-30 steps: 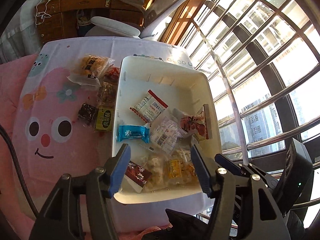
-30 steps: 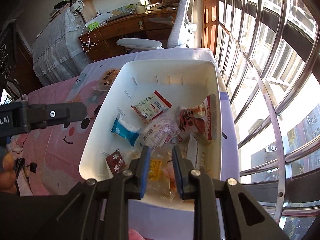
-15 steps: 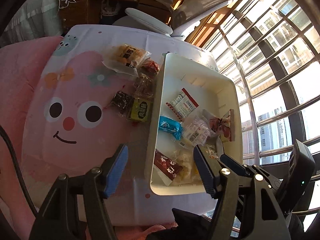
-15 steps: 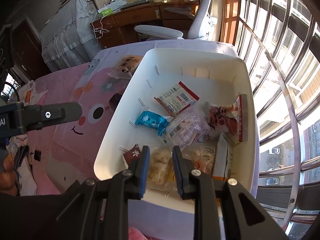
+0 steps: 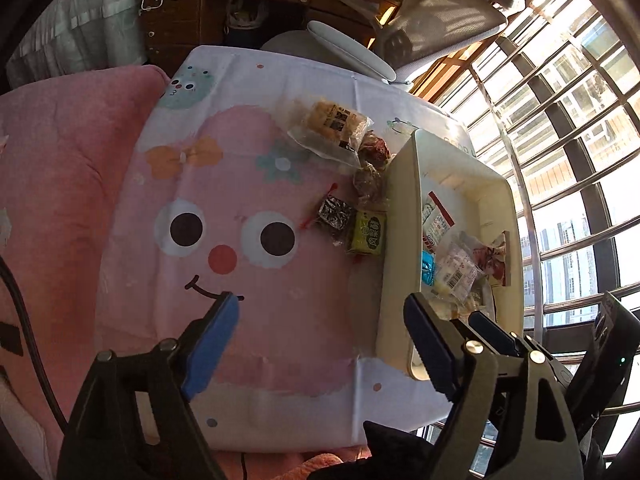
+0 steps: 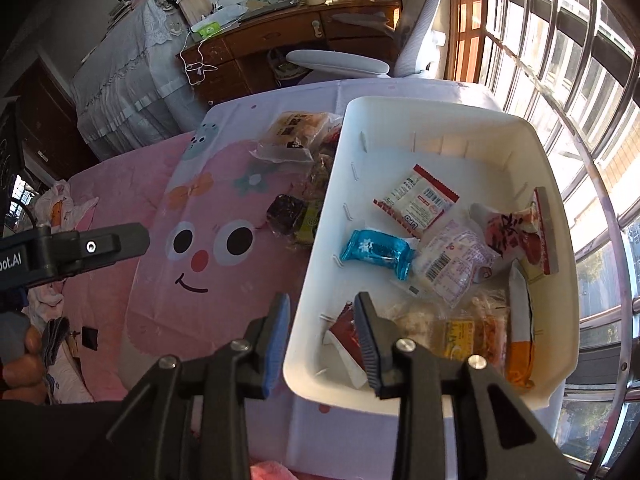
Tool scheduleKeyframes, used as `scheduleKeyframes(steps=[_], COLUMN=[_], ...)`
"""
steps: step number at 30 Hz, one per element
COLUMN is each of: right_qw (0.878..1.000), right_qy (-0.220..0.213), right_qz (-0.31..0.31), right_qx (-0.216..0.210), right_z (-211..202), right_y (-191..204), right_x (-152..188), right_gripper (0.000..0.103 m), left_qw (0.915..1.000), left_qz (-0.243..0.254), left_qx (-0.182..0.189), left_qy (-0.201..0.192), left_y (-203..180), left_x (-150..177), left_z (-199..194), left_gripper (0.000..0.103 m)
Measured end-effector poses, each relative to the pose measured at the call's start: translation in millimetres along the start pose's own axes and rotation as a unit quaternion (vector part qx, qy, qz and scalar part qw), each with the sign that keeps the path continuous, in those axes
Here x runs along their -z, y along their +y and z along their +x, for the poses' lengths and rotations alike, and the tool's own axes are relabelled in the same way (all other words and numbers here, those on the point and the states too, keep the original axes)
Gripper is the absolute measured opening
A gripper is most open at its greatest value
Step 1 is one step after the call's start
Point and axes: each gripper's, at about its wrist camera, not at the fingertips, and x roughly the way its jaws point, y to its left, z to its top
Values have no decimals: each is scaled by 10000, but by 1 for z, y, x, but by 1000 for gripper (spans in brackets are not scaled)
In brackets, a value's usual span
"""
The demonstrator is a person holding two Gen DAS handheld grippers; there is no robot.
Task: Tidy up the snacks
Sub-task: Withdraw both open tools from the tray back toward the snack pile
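Most snacks lying in bin (image 6: 532,152) already — approx 5 packs (image 5: 340,216) still waiting on cloth (image 5: 240,280). L claw (image 5: 320,340) opening wide, holding nothing; R claw (image 6: 320,338) opening too, also empty

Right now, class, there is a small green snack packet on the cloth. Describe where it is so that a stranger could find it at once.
Start at the white bin on the pink cartoon-face tablecloth and look at the snacks lying outside its long side. The green packet lies nearest the bin wall, beside a dark black-wrapped snack. It is the only yellow-green, square packet there; the others are clear, brown or black.
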Motion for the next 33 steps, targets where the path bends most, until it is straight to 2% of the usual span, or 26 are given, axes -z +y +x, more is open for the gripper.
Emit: scheduleKeyframes(steps=[12,21,26,33], right_qw=[9963,9932,9924,9861], right_qy=[-242,-297,-364,-687], right_qz=[825,1109,1135,1391], right_qx=[31,199,308,589], right_z=[23,33,39,57], right_y=[62,94,104,102], right_x=[9,8,4,-7], right_gripper=[66,66,66,66], left_qw=[9981,9964,9943,9924], left_qz=[578,748,985,1127], left_qx=[118,235,199,187], left_qy=[160,324,361,467], left_y=[66,91,88,78], left_x=[-35,-69,-90,-124], left_z=[-4,3,14,38], left_gripper=[92,96,96,97])
